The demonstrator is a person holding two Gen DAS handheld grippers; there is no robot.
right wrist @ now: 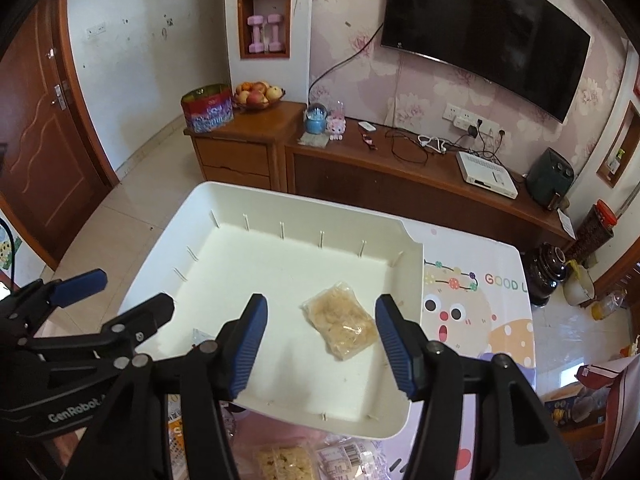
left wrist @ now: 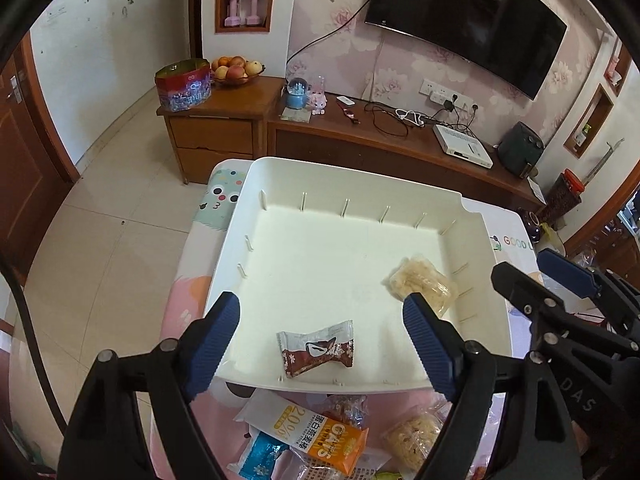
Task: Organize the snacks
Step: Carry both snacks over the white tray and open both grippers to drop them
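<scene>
A white plastic bin (left wrist: 256,184) (right wrist: 412,276) stands on the table. In it lie a brown wrapped candy (left wrist: 316,350) near the front and a clear packet of pale puffed snack (left wrist: 422,282) (right wrist: 342,322) at the right. My left gripper (left wrist: 320,340) is open and empty above the bin's front edge, over the candy. My right gripper (right wrist: 320,342) is open and empty above the clear packet; it also shows at the right of the left wrist view (left wrist: 548,276). Loose snacks lie in front of the bin: an orange oat bar pack (left wrist: 328,440), a blue packet (left wrist: 260,460), another puffed packet (left wrist: 412,438) (right wrist: 286,462).
The table has a cartoon cloth (right wrist: 472,312). Beyond it stands a wooden TV cabinet (left wrist: 360,136) with a fruit bowl (left wrist: 236,70), a tin (left wrist: 184,84), cables and a white box (left wrist: 464,146). A TV (left wrist: 464,20) hangs on the wall. Tiled floor lies to the left.
</scene>
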